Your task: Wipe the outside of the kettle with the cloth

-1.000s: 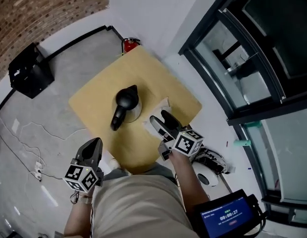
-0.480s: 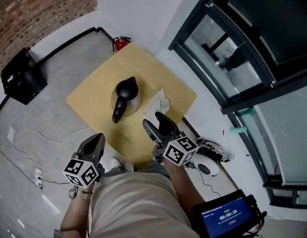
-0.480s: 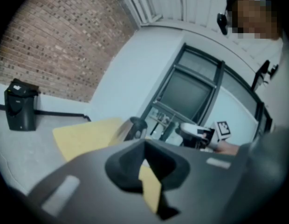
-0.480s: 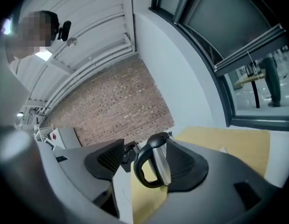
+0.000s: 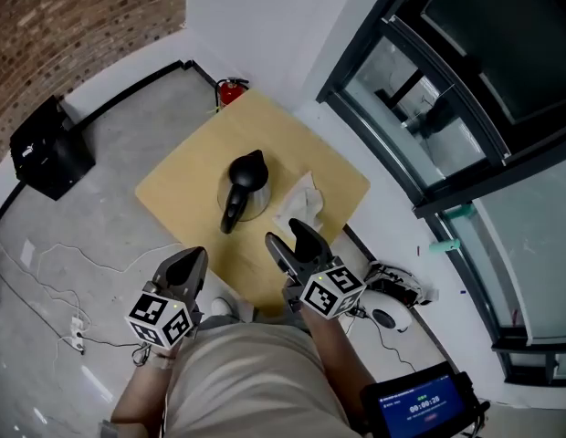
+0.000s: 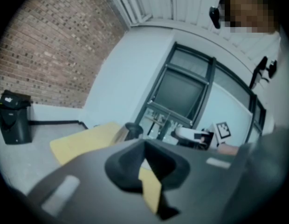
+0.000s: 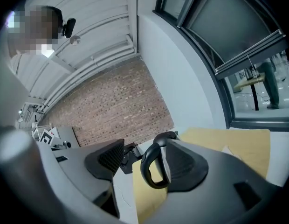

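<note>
Jaws of left gripper (image 5: 192,259) closed, empty. Jaws of right gripper (image 5: 289,237) half apart, just been closing, nothing between them. Upright kettle (image 5: 246,185) mid table (image 5: 173,194), handle toward person. Crumpled cloth (image 5: 299,199) just beside it, right. Likely soft, light cloth: pinch raised fold. Smooth kettle likely slippery; steady by handle.

Backs the right gripper (image 5: 285,234) off, away from the kettle (image 5: 246,188).
Draws it off the near edge of the cloth (image 5: 299,203) beside the kettle to a spot farther from the kettle, toward the person (image 5: 256,381); narrows the jaws partway, just now closing, yet leaves them apart, nothing gripped between.
</note>
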The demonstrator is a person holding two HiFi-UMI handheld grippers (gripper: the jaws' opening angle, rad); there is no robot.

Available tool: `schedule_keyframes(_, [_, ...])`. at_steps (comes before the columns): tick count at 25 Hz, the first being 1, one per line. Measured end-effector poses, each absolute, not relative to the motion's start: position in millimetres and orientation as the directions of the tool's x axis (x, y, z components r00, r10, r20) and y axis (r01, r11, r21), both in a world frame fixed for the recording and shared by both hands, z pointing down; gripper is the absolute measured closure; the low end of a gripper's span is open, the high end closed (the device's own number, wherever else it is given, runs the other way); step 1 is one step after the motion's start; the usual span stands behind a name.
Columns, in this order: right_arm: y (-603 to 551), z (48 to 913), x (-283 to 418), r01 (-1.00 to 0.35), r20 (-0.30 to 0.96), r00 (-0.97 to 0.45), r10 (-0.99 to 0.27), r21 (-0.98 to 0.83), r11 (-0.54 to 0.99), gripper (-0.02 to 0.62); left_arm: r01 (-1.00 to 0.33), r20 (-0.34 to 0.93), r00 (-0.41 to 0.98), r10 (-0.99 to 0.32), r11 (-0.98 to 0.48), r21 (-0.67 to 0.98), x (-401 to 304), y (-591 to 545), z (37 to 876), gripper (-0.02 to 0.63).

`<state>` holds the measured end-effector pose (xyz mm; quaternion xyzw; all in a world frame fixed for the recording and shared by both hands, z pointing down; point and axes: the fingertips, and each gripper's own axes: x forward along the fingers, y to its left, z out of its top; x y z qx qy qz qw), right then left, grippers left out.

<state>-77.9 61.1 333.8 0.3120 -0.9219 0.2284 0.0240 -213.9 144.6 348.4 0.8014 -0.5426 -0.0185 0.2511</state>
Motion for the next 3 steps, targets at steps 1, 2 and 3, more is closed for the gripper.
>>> schedule_keyframes(1, [62.4, 333.8, -76.4, -0.587, 0.186, -0.803, -0.566, -0.408, 0.700, 0.305, -0.859, 0.243, 0.416, -0.876, -0.292, 0.420, -211.3, 145.5, 347.3, 0.615])
schedule_keyframes(2, [63.5, 333.9, -74.8, -0.588, 0.187, -0.803, -0.566, -0.408, 0.698, 0.305, -0.858, 0.243, 0.422, -0.874, -0.298, 0.418, -208.9, 146.4, 346.3, 0.615])
schedule_keyframes(3, [64.7, 334.0, -73.3, -0.588, 0.187, -0.802, -0.567, -0.409, 0.697, 0.305, -0.857, 0.242, 0.427, -0.871, -0.303, 0.418, -206.6, 147.4, 345.4, 0.615])
